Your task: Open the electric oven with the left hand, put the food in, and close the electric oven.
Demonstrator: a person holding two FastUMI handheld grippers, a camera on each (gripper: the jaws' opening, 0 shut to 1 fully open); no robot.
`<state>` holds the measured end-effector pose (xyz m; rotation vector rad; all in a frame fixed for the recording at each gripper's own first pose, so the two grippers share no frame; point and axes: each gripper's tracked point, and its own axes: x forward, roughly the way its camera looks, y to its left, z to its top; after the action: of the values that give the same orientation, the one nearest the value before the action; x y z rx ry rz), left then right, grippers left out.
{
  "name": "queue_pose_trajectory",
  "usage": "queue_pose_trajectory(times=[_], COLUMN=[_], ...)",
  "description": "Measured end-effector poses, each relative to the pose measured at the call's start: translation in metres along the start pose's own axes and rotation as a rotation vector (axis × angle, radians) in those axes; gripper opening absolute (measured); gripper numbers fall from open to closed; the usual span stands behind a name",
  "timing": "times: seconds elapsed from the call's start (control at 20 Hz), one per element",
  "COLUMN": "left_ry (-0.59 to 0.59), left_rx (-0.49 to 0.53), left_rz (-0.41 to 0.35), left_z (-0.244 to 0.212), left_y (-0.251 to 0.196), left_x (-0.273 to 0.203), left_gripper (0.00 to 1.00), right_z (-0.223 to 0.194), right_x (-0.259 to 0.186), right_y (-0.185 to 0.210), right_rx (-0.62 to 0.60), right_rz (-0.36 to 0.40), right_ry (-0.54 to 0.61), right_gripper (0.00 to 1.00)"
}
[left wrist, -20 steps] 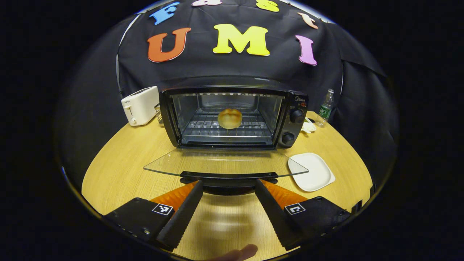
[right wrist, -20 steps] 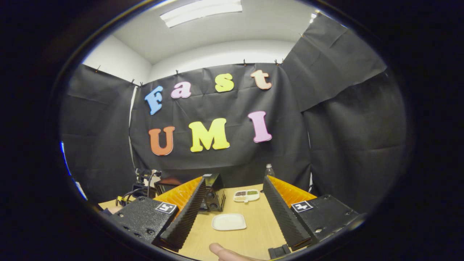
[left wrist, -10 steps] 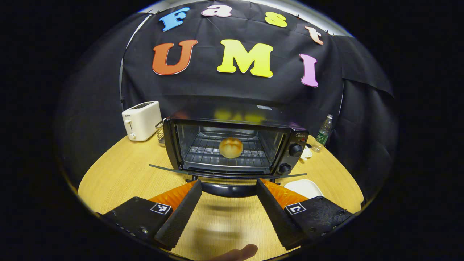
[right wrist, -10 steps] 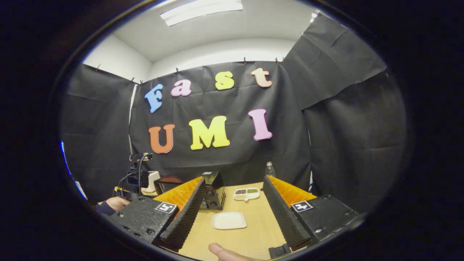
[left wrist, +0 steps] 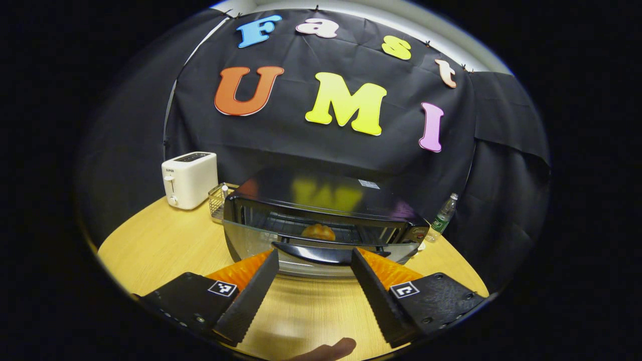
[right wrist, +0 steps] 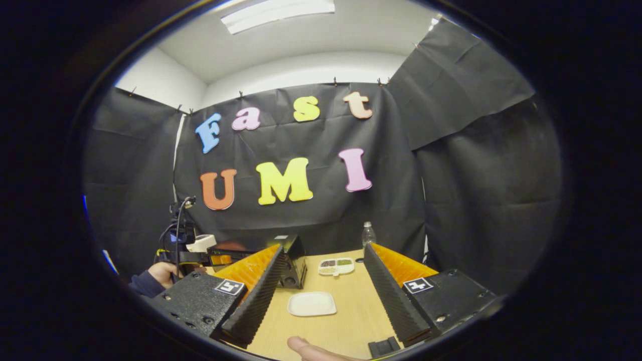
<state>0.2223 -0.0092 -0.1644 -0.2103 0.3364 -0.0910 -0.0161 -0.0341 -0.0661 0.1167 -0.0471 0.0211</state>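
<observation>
Oven door handle sits just beyond the spread left claw.

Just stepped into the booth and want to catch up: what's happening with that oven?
A person holds a gripper in each hand. The left gripper, fingers spread apart, sits at the handle of the oven door, which is tilted partway up, not shut. A bun lies on the rack inside the electric oven. The right gripper hangs open above the wooden table, over an empty white plate.
</observation>
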Motion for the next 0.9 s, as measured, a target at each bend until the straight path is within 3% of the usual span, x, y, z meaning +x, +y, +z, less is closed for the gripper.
queue_pose_trajectory(times=[0.25,0.9], left_ry=[-0.057,-0.295], left_rx=[0.060,0.138], left_rz=[0.006,0.061], left_z=[0.017,0.078], left_y=[-0.007,-0.031], left_x=[-0.037,-0.217], left_gripper=[0.94,0.94], right_z=[-0.003,0.010], right_x=[-0.002,-0.020], right_y=[0.005,0.022], right_rx=[-0.008,-0.062], right_rz=[0.009,0.022], right_ry=[0.014,0.007], right_gripper=[0.96,0.96])
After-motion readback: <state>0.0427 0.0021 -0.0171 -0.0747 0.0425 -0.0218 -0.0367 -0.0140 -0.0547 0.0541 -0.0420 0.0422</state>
